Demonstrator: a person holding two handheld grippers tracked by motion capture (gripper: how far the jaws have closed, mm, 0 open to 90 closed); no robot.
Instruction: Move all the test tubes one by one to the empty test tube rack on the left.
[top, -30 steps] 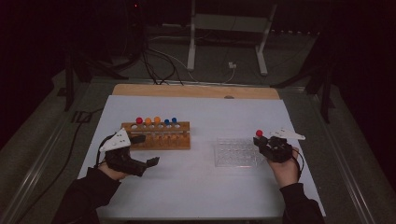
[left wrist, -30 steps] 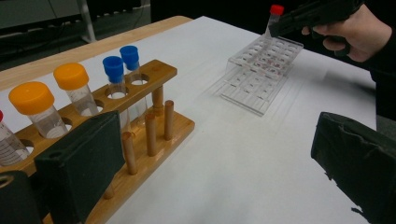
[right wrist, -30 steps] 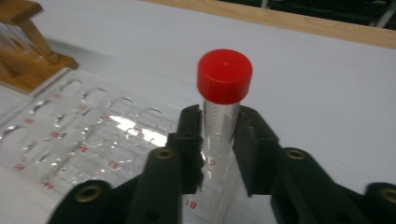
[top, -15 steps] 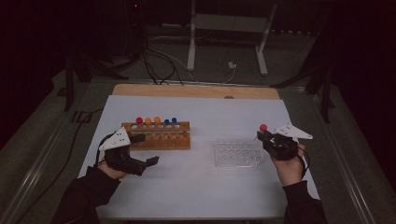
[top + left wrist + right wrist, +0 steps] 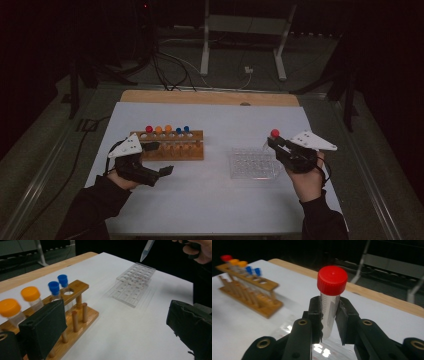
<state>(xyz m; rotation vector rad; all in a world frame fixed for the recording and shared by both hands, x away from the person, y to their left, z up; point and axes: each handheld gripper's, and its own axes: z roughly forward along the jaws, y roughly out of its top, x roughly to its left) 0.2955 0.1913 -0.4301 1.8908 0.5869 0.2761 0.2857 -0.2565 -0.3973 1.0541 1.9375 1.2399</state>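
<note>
Your right gripper (image 5: 329, 315) is clamped on the upright red-capped tube (image 5: 330, 298), its tip hanging just above the clear well plate (image 5: 252, 164), while your left gripper (image 5: 156, 159), fingers apart, waits beside the wooden rack (image 5: 172, 145).

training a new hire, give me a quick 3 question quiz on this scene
1. True or false: the right gripper is shut on a red-capped tube.
2. Which cap colour stands nearest the rack's empty holes? A orange, B blue, C red.
3. What clear thing lies on the table below the held tube's tip?

Key: 1 true. 2 B, the blue caps. 3 the well plate.
</note>
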